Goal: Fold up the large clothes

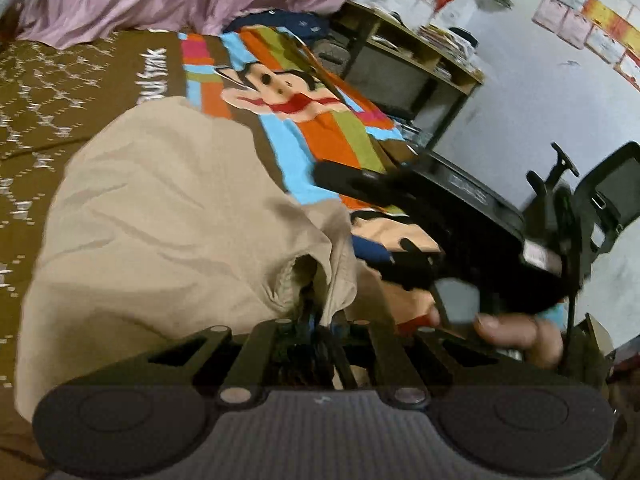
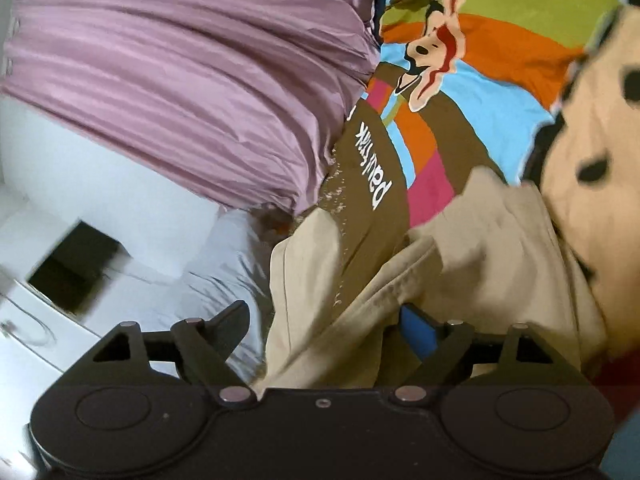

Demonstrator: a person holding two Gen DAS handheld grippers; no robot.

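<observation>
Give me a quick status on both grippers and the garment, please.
Left gripper shut on beige garment. Right gripper open, garment edge between its fingers. Pink bedding nearby, not obstructing.

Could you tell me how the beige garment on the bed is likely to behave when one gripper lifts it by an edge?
The beige garment would probably droop: it lies in soft creases. It looks light, thin cloth. Its folds may slide open, since only the left gripper pinches it.

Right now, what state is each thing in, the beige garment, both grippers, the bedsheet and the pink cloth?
Beige garment: partly folded, rumpled, lying on the bed, one edge bunched at the left gripper.
Left gripper: shut on the beige garment.
Right gripper: open, beige fabric lying between its fingers, not pinched.
Bedsheet: spread flat under the garment.
Pink cloth: heaped, wrinkled, untouched.
</observation>
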